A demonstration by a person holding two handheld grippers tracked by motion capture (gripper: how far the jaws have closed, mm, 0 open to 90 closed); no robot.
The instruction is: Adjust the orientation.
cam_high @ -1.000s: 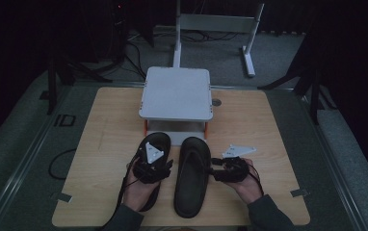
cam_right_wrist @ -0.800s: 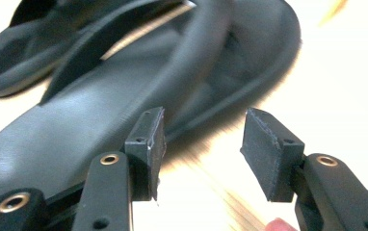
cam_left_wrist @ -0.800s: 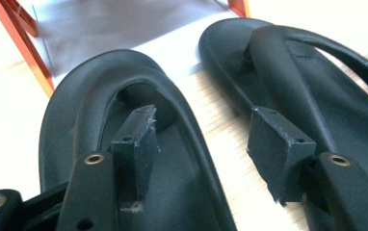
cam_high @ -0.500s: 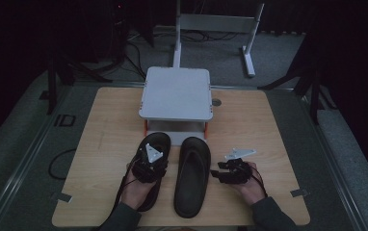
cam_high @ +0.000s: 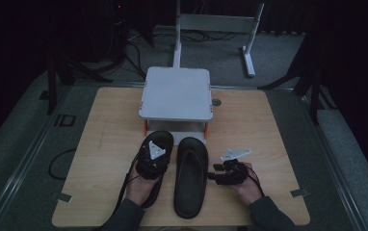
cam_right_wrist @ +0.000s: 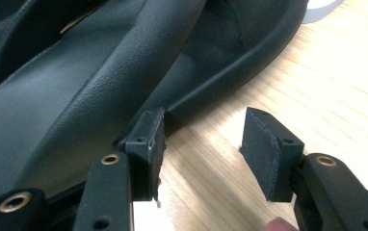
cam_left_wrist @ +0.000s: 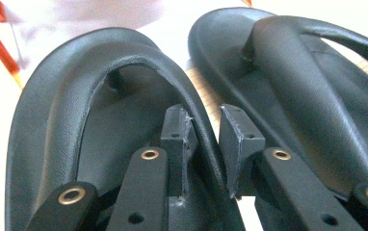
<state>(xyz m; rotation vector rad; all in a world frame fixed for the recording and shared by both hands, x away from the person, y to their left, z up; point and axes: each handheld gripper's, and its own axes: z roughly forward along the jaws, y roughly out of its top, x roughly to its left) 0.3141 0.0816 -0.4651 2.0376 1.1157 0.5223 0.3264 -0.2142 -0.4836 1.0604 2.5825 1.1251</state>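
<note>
Two sandals: a black pair lies side by side near the middle of the wooden table point(cam_high: 105, 144), toes pointing away toward the white stand point(cam_high: 176, 94) at the far side.
Left sandal point(cam_high: 154, 144): it sits just left of its mate, toe close to the stand's foot, with the left gripper point(cam_high: 151, 166) resting over its heel half.
Right sandal point(cam_high: 190, 175): it lies flat, free of either tool, reaching nearer the table's near edge.
Left jaws: they have just been closing and now pinch the left sandal's strap point(cam_left_wrist: 191, 103) between the pads point(cam_left_wrist: 178, 132), narrow gap, strap squeezed.
Right jaws: the right gripper point(cam_high: 219, 177) sits just right of the right sandal with a moderate gap and nothing between the pads; bare wood shows there.
Handling: these look like light, rubbery foam; the sole should flex and the strap stretch, so a lift by the strap will probably let the heel droop and swing.
Where to hold: the strap arch looks the best handle, since the sole seems too wide for the jaws; the matte skin should grip well.
Left gripper view: it shows the pinch on the strap and the toe post hole.
High view: it gives the layout, the stand and both hands, but the grip itself is hidden under the tool.
Right gripper view: it shows the open gap beside the right sandal's rim point(cam_right_wrist: 249, 57).
</note>
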